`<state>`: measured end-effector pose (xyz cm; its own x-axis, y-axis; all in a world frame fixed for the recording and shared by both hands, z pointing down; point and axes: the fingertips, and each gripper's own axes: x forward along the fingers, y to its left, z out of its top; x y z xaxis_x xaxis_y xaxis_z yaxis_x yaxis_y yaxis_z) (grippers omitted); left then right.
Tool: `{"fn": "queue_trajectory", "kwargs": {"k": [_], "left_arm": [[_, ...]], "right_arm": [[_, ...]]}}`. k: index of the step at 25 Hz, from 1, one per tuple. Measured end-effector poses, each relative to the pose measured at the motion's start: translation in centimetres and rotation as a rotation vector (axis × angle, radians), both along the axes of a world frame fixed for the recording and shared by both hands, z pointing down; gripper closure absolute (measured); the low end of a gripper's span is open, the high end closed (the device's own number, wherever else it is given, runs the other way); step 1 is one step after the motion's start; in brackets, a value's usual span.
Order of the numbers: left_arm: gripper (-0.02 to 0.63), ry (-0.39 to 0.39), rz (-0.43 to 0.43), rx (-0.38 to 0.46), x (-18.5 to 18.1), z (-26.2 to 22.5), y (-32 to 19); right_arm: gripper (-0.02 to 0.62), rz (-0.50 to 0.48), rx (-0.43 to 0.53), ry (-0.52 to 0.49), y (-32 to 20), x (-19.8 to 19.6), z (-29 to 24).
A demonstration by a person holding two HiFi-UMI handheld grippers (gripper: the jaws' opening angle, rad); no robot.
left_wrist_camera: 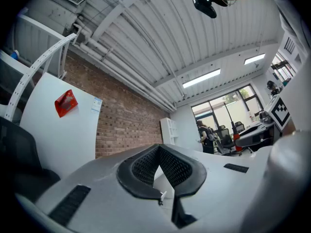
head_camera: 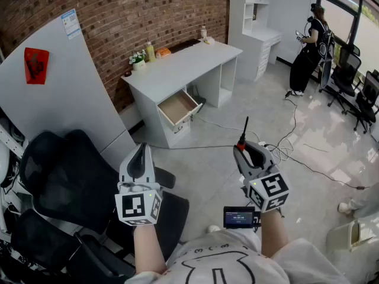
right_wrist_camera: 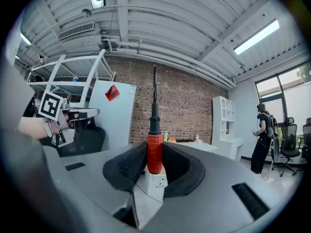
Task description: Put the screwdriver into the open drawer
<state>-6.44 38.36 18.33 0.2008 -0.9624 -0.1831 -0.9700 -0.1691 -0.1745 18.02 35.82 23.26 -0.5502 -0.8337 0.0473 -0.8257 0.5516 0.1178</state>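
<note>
Black meshed pads of the right gripper [right_wrist_camera: 154, 164] clamp the screwdriver [right_wrist_camera: 154, 149] by its red ribbed handle, with the thin dark shaft pointing straight out past the jaws. Beside it, the left gripper [left_wrist_camera: 159, 154] has its jaws pressed together on nothing. Well apart, across the pale tiled floor [head_camera: 237, 117], the white desk [head_camera: 183, 64] has its drawer [head_camera: 177, 107] pulled out, showing bare brown wood inside.
</note>
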Motion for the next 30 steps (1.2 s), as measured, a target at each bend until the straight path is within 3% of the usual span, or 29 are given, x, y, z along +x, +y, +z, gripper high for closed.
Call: {"fn": "queue_trajectory", "kwargs": {"k": [30], "left_arm": [[0.595, 0.005, -0.024, -0.036, 8.2, 2.3, -8.0]], "right_arm": [[0.503, -0.04, -0.051, -0.034, -9.0, 8.2, 2.8]]}}
